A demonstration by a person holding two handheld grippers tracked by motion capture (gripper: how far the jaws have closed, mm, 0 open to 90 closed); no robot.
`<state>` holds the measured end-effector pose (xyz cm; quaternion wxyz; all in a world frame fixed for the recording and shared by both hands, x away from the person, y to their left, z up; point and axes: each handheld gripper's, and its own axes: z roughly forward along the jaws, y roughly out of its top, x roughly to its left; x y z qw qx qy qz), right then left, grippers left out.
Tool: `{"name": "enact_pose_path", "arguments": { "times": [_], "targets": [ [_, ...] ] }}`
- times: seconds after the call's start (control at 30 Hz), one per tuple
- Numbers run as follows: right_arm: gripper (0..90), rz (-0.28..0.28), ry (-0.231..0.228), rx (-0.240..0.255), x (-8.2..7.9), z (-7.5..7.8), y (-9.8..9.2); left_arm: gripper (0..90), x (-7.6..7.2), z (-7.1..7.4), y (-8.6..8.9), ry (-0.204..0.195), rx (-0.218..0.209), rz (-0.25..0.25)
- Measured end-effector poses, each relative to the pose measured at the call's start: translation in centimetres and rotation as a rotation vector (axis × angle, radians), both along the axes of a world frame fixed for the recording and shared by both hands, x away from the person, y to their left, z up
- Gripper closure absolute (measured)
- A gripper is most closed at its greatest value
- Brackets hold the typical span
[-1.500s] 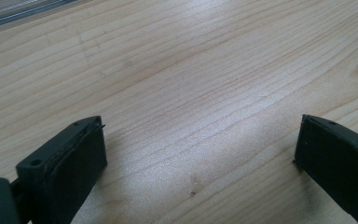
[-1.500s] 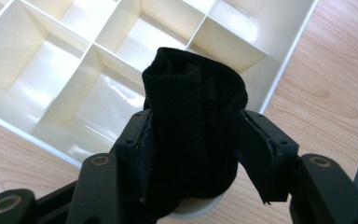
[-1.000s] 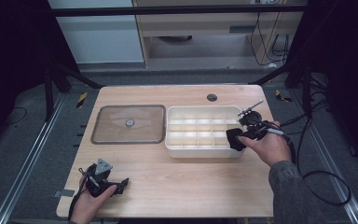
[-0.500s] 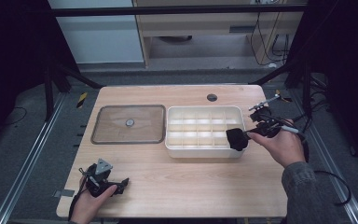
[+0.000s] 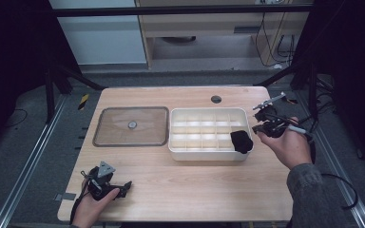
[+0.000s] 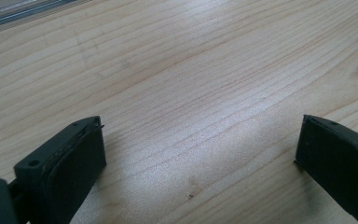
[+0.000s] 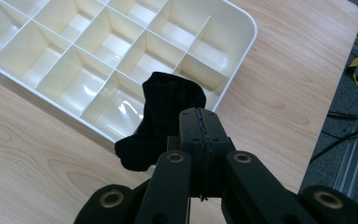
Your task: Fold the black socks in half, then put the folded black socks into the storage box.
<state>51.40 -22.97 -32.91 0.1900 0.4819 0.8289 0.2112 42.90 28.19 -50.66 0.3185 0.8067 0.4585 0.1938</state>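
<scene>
I see a light wooden table (image 5: 185, 190) with rounded corners and a small dark round hole (image 5: 216, 99) near its far edge. On it lie a clear flat lid (image 5: 132, 126) with a small knob in its middle (left of centre) and, just beside it on the right, a white compartment tray (image 5: 208, 153). The left gripper (image 5: 105, 183) rests on the near left corner.
</scene>
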Motion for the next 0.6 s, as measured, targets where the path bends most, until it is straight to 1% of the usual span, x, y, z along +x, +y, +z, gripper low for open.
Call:
{"name": "enact_pose_path", "arguments": {
  "times": [0.13, 0.3, 0.47, 0.6],
  "targets": [
    [90.0, 0.02, 0.006, 0.0, 0.3, -0.4, 0.6, 0.4, 0.0, 0.0, 0.0, -0.001, 0.0, -0.002],
    [90.0, 0.033, 0.022, 0.004, 0.7, -0.9, 1.5, 0.4, 0.0, 0.0, 0.0, -0.001, 0.001, -0.002],
    [90.0, 0.053, 0.039, -0.004, 1.1, -1.5, 2.5, 0.4, 0.0, 0.0, 0.0, -0.002, 0.0, -0.002],
    [90.0, 0.069, 0.043, -0.009, 1.6, -1.8, 3.3, 0.4, 0.0, 0.0, 0.0, -0.001, 0.0, -0.003]
  ]
}}
